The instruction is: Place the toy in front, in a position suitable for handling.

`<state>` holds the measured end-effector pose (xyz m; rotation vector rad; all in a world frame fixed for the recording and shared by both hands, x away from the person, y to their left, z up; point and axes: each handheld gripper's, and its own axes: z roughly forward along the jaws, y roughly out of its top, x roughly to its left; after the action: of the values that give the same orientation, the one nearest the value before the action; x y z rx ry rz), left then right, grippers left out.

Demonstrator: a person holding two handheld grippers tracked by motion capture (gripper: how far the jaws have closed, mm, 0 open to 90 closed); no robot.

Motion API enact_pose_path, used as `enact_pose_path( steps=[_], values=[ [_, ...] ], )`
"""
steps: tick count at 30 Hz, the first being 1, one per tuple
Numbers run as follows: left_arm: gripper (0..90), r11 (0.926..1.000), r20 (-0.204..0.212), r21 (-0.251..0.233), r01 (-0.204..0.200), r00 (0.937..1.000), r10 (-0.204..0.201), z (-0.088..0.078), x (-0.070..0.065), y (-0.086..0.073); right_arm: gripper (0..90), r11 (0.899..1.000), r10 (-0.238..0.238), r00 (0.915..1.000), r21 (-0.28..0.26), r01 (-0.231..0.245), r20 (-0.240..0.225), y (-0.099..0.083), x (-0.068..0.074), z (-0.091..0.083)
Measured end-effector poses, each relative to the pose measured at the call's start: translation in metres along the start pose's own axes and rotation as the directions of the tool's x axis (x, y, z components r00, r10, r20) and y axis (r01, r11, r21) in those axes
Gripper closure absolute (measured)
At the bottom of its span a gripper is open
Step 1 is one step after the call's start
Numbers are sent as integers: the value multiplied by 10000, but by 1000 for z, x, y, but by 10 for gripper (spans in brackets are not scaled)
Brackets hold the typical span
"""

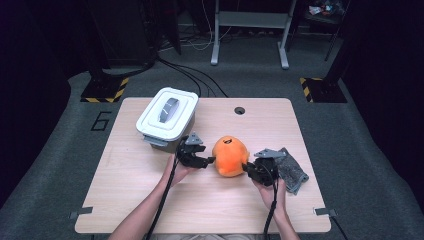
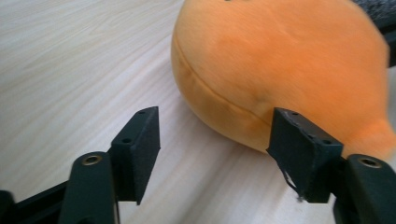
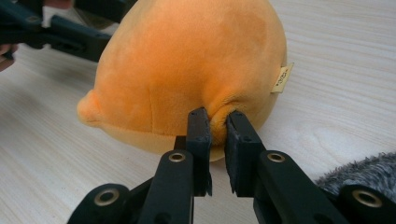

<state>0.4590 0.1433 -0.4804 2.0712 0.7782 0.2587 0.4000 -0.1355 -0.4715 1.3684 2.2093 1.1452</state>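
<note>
On the pale wooden surface point(image 1: 150, 190), keep right claw point(image 3: 217, 122) pinched on the orange plush point(image 1: 230, 156) while advancing the half-wide, empty left claw point(image 2: 215, 140) toward three o'clock.

Not much readable here. A big "6" is marked on the grey floor point(image 1: 101, 120) left of the table. A small yellow tag point(image 3: 282, 78) is sewn onto the orange plush point(image 3: 196, 70), but its print is too tiny to be read.
</note>
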Motion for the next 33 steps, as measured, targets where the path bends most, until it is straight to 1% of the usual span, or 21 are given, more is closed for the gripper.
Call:
enact_pose_path(
  steps=[1,4,5,6,8,11,12,14,15,16,17,18,21,22,24,25,26,29,30,31,33],
  values=[
    [317,9999,62,-122,-27,10000,28,-2,-4,-3,803,10000,-27,10000,-4,27,12,0,0,0],
    [299,9995,153,-259,-167,9997,171,-6,-18,-8,801,10000,-77,9999,-35,78,106,0,1,1],
    [298,9992,260,-308,-242,9993,250,-6,-23,-9,800,10000,-59,9999,-31,60,119,0,2,1],
    [292,9992,311,-338,-206,9993,216,-6,-26,-10,799,10000,-44,9998,-28,44,186,0,2,0],
    [290,9989,436,-290,-358,9984,371,-5,-34,-10,798,10000,-1,9998,-20,1,217,0,3,0],
    [287,9986,496,-352,-402,9979,419,-4,-43,-11,796,10000,30,9996,-26,-29,271,1,4,0],
    [287,9986,443,-362,-381,9982,397,-3,-46,-12,796,10000,-37,9996,-17,37,277,1,4,1],
    [287,9981,275,-208,-575,9979,580,3,-53,-12,794,10000,-11,9996,-26,12,289,1,5,1],
    [288,9970,189,-77,-775,9968,776,5,-55,-12,793,10000,-4,9996,-20,5,269,1,6,1],
    [300,9971,205,-68,-763,9969,764,8,-58,-12,793,10000,-13,9996,-17,14,274,1,6,1],
    [305,9965,95,-57,-834,9965,834,10,-60,-12,792,10000,-21,9997,-29,22,252,1,6,2],
    [329,9955,-166,-65,-946,9954,945,12,-61,-12,790,10000,-54,9996,6,54,269,1,7,2],
    [448,9936,-220,-225,-1103,9937,1098,14,-61,-12,768,10000,-46,9997,62,45,249,1,6,2],
    [486,9941,-176,-217,-1066,9942,1063,14,-61,-12,753,10000,-73,9998,57,72,201,0,4,2],
    [560,9926,-136,-241,-1190,9928,1187,14,-58,-11,727,10000,-66,9998,63,65,161,0,2,2],
    [593,9921,-61,-231,-1233,9924,1232,14,-57,-11,705,9999,-70,9999,87,69,118,0,2,1],
    [622,9923,-11,-201,-1218,9925,1219,15,-57,-11,663,9998,-197,9997,59,196,130,1,0,1],
    [685,9915,133,-191,-1285,9916,1287,15,-53,-11,548,9999,-169,9998,28,169,119,3,-4,-2],
    [696,9908,161,-94,-1349,9907,1351,14,-52,-10,522,9999,-132,9999,-31,132,76,4,-6,-4],
    [705,9907,211,-155,-1355,9905,1358,14,-51,-10,482,9999,-124,9999,-102,123,-10,5,-8,-7],
    [711,9901,302,-50,-1403,9896,1404,14,-49,-10,441,9996,-58,9999,-260,56,-90,9,-12,-11]
  ],
)
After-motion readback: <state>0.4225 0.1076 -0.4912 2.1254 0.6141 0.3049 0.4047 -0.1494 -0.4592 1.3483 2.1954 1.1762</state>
